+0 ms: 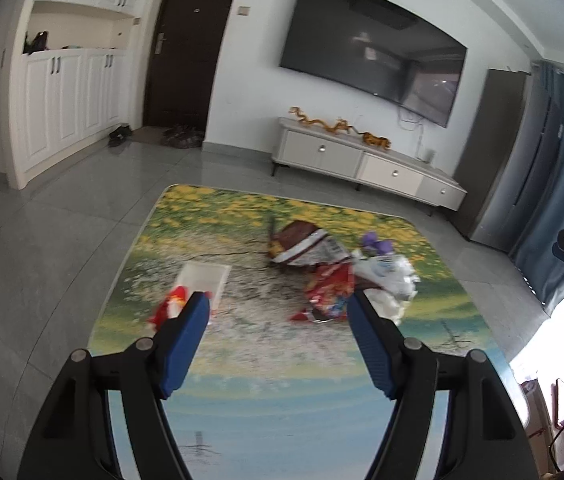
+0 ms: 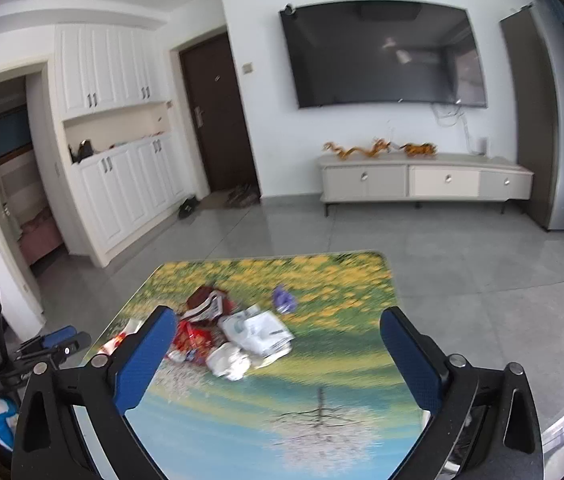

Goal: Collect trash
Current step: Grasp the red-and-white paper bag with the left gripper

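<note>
A pile of trash lies on the table with the flower-print top [image 1: 242, 360]: a brown wrapper [image 1: 298, 242], a red snack bag [image 1: 328, 294], white plastic bags [image 1: 390, 276] and a purple scrap [image 1: 378, 246]. A white tray [image 1: 204, 278] and a small red wrapper [image 1: 170, 306] lie left of the pile. My left gripper [image 1: 276, 306] is open and empty, above the table just short of the trash. My right gripper [image 2: 278, 324] is open and empty, with the red bag [image 2: 194, 340], white bags [image 2: 254, 330], brown wrapper [image 2: 206, 302] and purple scrap [image 2: 284, 298] ahead between its fingers.
A TV cabinet [image 2: 422, 182] with gold ornaments stands under a wall TV [image 2: 386, 54]. White cupboards [image 2: 122, 168], a dark door [image 2: 218, 120] and shoes are at the back left. Blue curtains [image 1: 558, 200] hang right. Grey tile floor surrounds the table.
</note>
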Demonstrator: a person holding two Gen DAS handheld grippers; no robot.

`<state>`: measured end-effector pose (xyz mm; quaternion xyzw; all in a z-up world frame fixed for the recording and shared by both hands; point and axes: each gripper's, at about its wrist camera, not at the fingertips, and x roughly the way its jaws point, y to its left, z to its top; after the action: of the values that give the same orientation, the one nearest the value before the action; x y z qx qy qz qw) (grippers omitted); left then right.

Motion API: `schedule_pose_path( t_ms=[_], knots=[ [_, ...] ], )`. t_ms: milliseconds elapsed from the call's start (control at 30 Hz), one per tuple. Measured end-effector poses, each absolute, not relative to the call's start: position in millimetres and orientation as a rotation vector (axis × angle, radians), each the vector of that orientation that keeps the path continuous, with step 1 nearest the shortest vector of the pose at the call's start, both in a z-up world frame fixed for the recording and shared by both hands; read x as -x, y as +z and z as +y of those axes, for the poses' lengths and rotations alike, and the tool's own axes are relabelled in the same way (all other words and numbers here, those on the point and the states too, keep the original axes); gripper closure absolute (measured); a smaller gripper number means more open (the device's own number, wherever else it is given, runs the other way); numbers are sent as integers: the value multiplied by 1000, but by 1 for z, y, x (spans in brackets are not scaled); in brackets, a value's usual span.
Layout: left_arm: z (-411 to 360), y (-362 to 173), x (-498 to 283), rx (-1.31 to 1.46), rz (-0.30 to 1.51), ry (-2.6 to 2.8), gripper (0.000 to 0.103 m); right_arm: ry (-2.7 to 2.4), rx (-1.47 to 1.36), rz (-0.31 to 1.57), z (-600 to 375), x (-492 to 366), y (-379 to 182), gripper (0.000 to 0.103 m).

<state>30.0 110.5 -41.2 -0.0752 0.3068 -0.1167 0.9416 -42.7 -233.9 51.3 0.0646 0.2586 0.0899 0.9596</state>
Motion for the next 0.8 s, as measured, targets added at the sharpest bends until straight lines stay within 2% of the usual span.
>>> schedule_pose_path(
  t_ms=[100, 333, 800],
  knots=[
    [128, -52, -36, 159, 644, -207, 33, 216, -121, 569, -219, 29, 39, 8],
    [156, -84, -59, 170, 730, -144, 33, 295, -97, 693, -189, -4, -2, 26],
    [175, -125, -102, 235, 860, -139, 33, 363, -73, 847, -155, -49, -58, 32]
  ],
)
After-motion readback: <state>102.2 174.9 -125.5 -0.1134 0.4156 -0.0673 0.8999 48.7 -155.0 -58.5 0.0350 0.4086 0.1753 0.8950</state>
